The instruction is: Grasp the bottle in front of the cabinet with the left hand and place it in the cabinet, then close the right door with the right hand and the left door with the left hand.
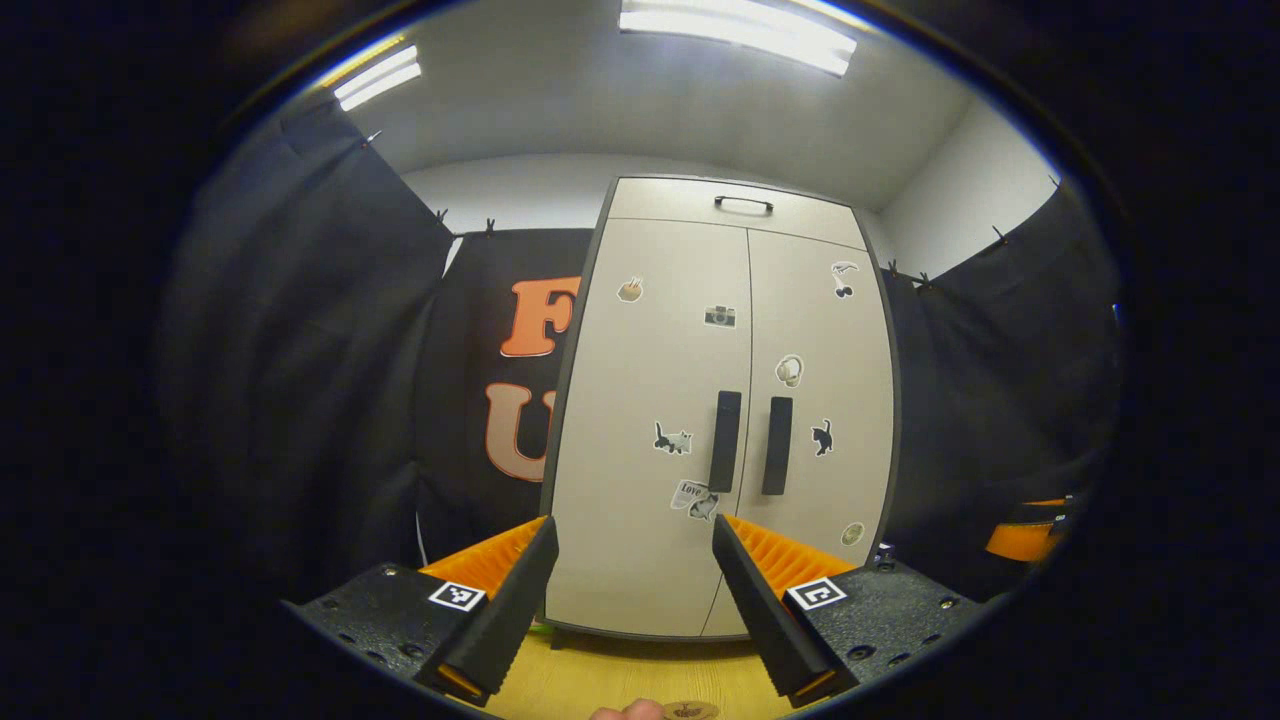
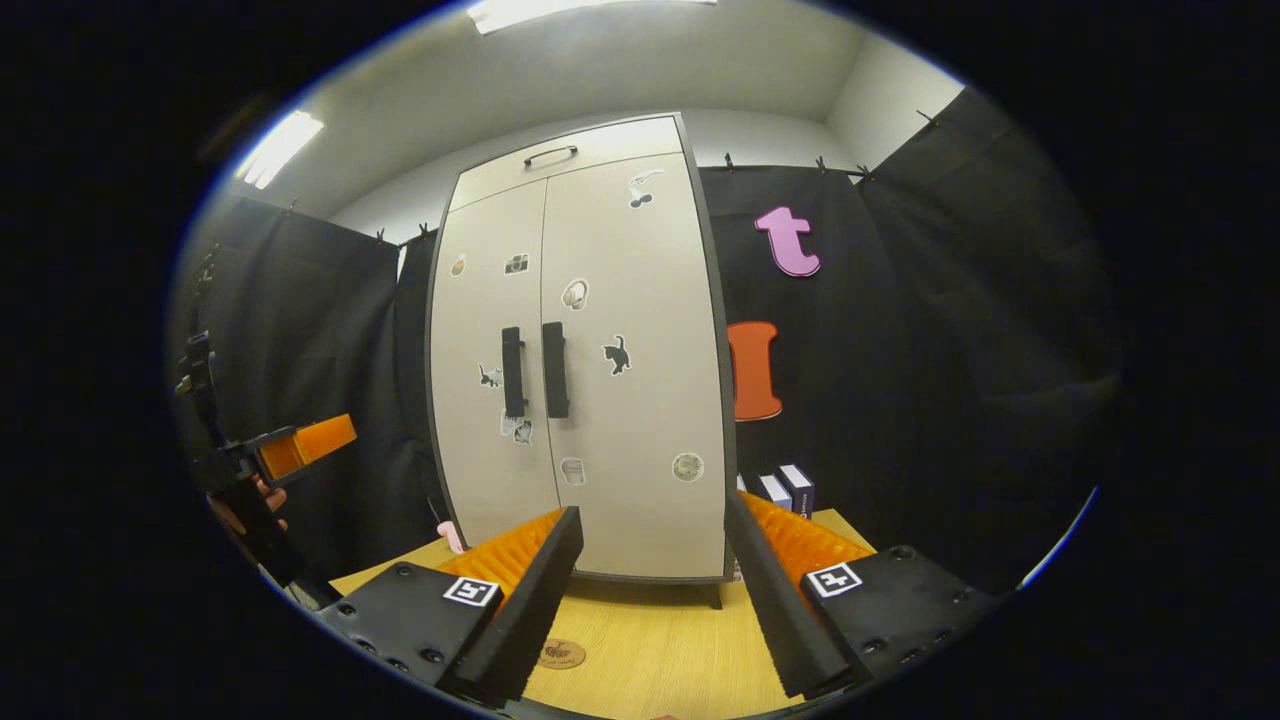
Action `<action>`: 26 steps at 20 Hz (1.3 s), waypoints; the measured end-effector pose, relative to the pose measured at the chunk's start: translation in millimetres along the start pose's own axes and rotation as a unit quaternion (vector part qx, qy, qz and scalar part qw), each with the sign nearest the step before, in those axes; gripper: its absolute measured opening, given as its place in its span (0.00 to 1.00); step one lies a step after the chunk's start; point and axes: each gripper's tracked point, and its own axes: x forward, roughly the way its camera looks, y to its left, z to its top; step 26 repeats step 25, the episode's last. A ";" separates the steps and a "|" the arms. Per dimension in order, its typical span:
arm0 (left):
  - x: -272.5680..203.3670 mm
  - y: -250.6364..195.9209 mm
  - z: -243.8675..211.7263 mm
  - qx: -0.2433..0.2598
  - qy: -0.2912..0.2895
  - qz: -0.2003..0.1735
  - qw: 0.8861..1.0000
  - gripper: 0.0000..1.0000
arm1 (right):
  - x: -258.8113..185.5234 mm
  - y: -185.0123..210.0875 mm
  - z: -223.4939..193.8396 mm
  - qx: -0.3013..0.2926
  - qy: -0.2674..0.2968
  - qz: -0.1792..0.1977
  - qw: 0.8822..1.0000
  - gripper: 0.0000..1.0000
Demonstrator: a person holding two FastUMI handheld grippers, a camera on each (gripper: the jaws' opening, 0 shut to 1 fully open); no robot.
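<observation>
Beige cabinet (image 1: pixel 720 420): both doors look flush, twin dark handles (image 1: pixel 750 443) side by side at the seam; stands on the wooden counter (image 2: pixel 650 640).
Left tool (image 1: pixel 635 590): jaws wide, nothing between them, hanging off the left door (image 1: pixel 650 420), not touching. In the right gripper view it sits far left (image 2: pixel 300 445), held by a hand (image 2: pixel 240 515).
Bottle: no bottle visible on the counter in front; my read is it's inside behind the doors, can't confirm.
Right tool (image 2: pixel 650 590): jaws wide, empty, facing the right door (image 2: pixel 630 350), apart from it.
Boxes (image 2: pixel 785 490): just right of the cabinet base.
Stage: looks done, judging by the doors.
Risk: a door not fully latched could swing out; a stray tool nudge on a handle would cause the same.
</observation>
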 end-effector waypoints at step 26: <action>-42.5 -13.7 -10.1 0.019 -0.018 -0.007 1.000 0.95 | -32.1 -22.4 -14.5 -0.006 -0.005 -0.044 0.999 0.95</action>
